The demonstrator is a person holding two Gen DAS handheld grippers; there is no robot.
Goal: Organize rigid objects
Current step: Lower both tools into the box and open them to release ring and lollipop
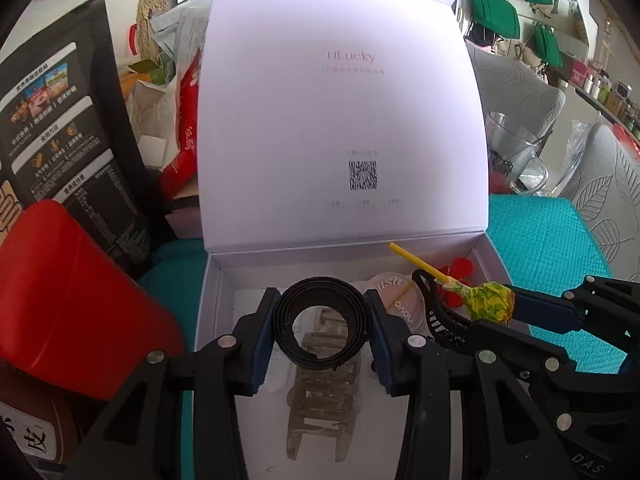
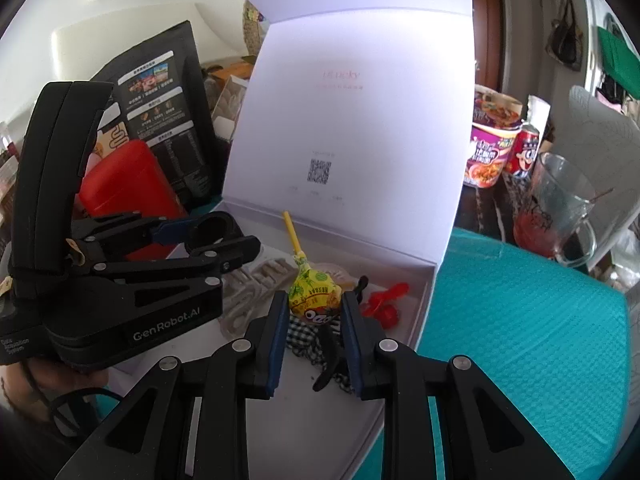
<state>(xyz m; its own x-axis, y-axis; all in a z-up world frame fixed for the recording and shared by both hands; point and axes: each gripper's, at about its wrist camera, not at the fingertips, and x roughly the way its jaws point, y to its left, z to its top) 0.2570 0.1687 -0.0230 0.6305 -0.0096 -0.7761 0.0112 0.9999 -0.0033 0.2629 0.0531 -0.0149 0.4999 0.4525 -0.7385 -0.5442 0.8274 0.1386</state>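
An open white gift box (image 1: 224,264) (image 2: 424,304) stands on the teal cloth with its lid up. My left gripper (image 1: 320,322) is shut on a black coiled ring (image 1: 320,320) and holds it above the box; it also shows in the right wrist view (image 2: 212,234). My right gripper (image 2: 314,316) is shut on a yellow-wrapped lollipop (image 2: 314,294) (image 1: 490,302), yellow stick pointing at the lid, over the box. Inside lie a beige hair claw (image 1: 324,396) (image 2: 256,284), a round clear lid (image 1: 400,300), a red flower piece (image 2: 384,304) (image 1: 458,276) and a black checked hair clip (image 2: 316,344).
A red case (image 1: 76,300) and a black food pouch (image 1: 72,148) stand left of the box. A glass mug (image 2: 560,212) (image 1: 516,152), an instant noodle cup (image 2: 490,140) and a red can (image 2: 524,152) stand at the right. Teal cloth (image 2: 520,340) covers the table.
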